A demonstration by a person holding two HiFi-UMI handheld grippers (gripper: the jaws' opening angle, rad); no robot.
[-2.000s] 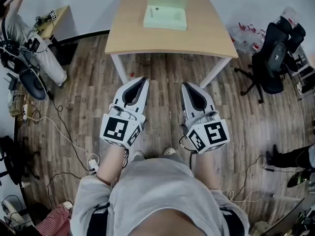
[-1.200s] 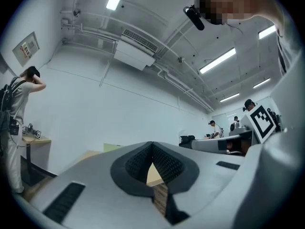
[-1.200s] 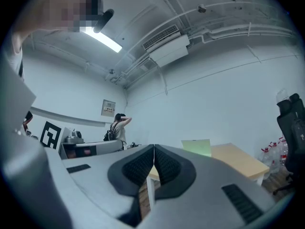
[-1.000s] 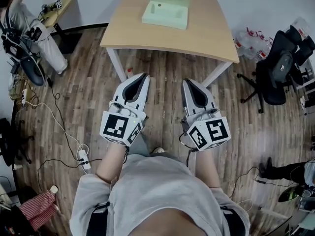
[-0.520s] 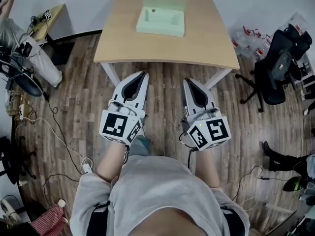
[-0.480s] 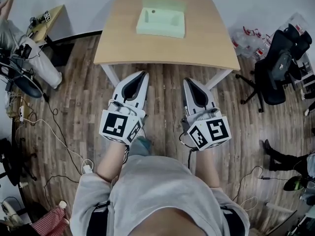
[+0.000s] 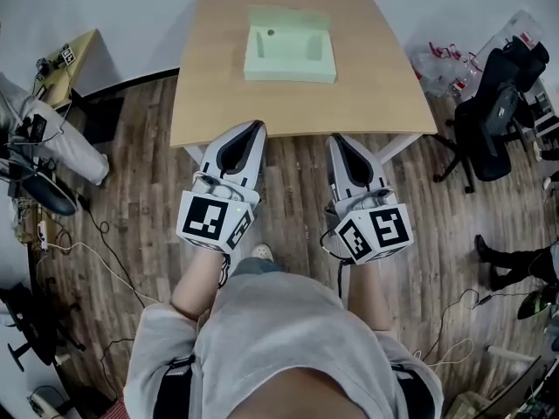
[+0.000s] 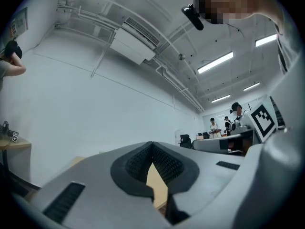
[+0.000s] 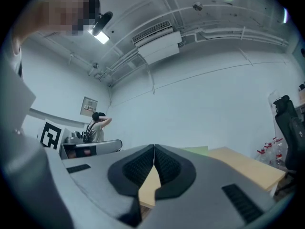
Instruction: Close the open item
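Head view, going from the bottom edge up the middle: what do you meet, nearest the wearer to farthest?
Grey-shirted torso -> left gripper and right gripper side by side, both shut and empty -> light wooden table -> pale green open box lying on the table's far half.

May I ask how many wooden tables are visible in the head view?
2. The large table holding the pale green box stands straight ahead, centre top; a smaller table sits at upper left beside the wall. More may be out of view.
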